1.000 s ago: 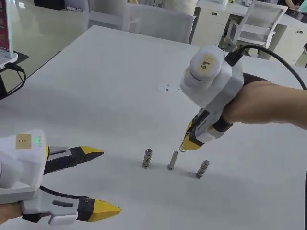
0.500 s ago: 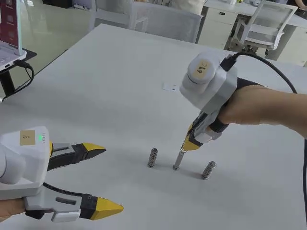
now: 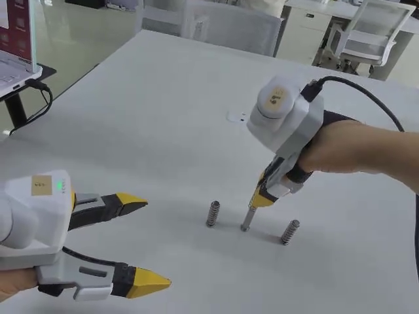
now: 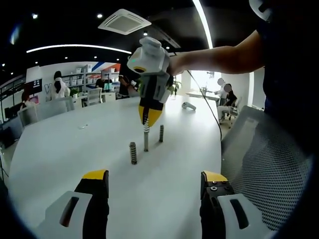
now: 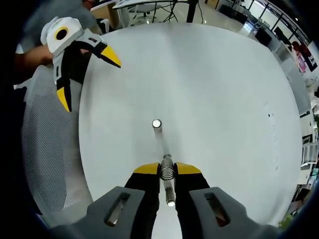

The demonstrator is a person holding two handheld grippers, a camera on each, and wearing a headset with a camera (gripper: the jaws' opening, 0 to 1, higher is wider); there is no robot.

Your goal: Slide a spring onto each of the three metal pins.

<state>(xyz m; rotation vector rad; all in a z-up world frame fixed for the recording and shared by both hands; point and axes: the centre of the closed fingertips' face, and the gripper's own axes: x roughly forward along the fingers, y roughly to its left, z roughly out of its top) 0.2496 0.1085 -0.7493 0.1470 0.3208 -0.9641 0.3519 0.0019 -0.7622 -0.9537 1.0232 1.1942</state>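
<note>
Two grey coiled springs (image 3: 213, 214) flank one bare shiny pin (image 3: 247, 219).

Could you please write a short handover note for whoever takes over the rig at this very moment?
Right gripper: shut on a spring, held at the top of the middle pin.
Left gripper: open, empty, off to the side over the table.
Done: in the head view, the left pin and right pin each carry a spring.
Left: slide the held spring down the middle pin, then release.
</note>
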